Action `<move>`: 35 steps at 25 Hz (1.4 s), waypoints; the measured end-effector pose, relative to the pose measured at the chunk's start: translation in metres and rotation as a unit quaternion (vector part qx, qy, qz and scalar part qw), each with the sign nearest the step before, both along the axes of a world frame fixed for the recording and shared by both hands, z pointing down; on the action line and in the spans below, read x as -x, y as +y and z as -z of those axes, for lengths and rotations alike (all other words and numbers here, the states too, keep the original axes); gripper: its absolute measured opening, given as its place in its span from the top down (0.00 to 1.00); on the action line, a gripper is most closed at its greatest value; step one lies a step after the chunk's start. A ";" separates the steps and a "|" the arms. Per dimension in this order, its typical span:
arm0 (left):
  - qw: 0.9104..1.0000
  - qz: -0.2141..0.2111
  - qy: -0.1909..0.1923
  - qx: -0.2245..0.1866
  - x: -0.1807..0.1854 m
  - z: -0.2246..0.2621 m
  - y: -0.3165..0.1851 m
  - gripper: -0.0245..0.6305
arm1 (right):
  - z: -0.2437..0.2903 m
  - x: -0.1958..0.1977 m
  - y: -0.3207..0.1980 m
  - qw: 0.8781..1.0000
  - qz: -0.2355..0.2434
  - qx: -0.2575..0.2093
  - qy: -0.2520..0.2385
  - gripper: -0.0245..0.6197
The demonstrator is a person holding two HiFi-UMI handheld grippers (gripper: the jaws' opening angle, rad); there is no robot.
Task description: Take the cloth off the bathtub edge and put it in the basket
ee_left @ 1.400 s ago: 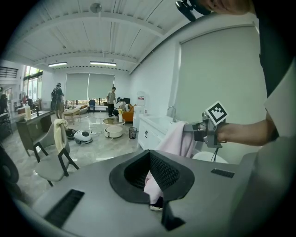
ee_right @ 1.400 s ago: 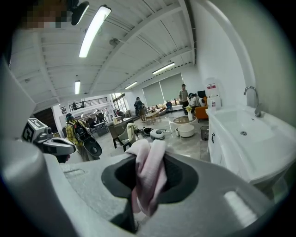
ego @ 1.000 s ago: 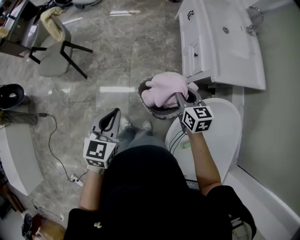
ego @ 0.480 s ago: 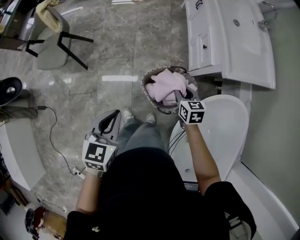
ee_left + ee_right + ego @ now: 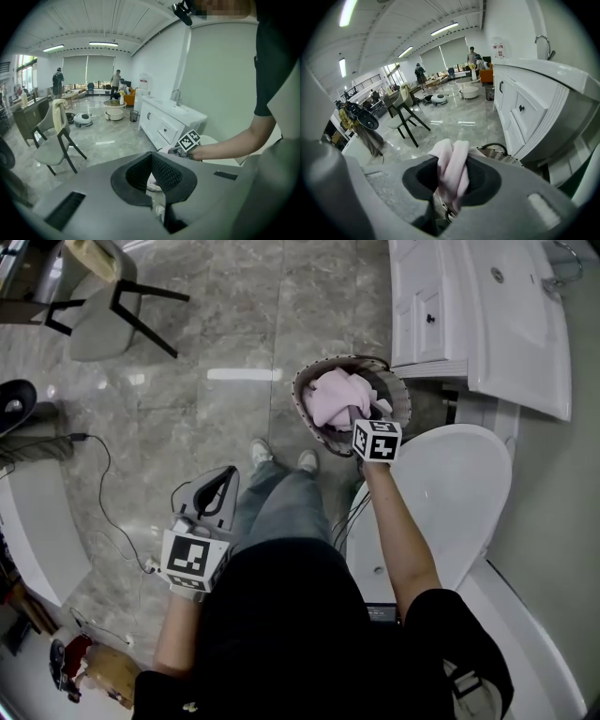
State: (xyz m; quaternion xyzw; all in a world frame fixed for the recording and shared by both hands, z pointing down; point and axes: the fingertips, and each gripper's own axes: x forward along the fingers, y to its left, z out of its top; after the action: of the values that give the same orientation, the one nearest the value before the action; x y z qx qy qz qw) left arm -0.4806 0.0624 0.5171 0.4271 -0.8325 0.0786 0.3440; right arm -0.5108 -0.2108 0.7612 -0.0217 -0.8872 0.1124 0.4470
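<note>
**Cloth in the basket, right jaws clenched on it**

The pink cloth (image 5: pixel 333 397) sits bunched inside the basket (image 5: pixel 302 407), and your right gripper (image 5: pixel 355 422) has its jaws clamped on a fold of it. In the right gripper view the cloth (image 5: pixel 450 172) fills the gap between the two pads, squeezed from both sides and bulging out past the tips, with the basket (image 5: pixel 499 151) rim just beyond. In the head view the gripper points steeply down into the basket's near side, its marker cube above the rim.

The basket stands on the floor (image 5: pixel 234 343), between the cabinet (image 5: pixel 427 306) and the white fixture (image 5: pixel 459 488). Your right forearm reaches out over that fixture's edge. Your shoes (image 5: pixel 259 452) are just beside the basket on the near side.

Your left gripper (image 5: pixel 220 486) hangs well apart from the basket, out over the floor beside your left leg. Its tips are together and it grips nothing; the left gripper (image 5: pixel 157 176) view shows only floor and a shoe past the pads.

Further off, a chair (image 5: pixel 94 324) stands by the far left, and a cable (image 5: pixel 103 512) trails across the floor.
</note>
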 end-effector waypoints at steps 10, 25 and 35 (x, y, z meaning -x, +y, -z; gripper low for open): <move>0.999 0.031 0.038 0.019 -0.010 -0.040 0.032 0.95 | -0.111 -0.005 0.007 0.995 0.000 -0.023 0.095 0.82; 0.994 0.051 0.081 0.044 -0.022 -0.095 0.061 0.95 | -0.232 -0.009 0.009 0.980 0.002 -0.043 0.194 0.80; 0.993 0.065 0.087 0.045 -0.023 -0.106 0.074 0.95 | -0.256 -0.016 0.008 0.972 -0.028 -0.028 0.230 0.62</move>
State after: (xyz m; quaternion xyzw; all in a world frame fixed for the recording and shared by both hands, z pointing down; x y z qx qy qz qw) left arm -0.4580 0.1361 0.6227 0.3615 -0.8212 0.0556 0.4380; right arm -0.4948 -0.2027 1.0175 0.0419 -0.7638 0.1021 0.6360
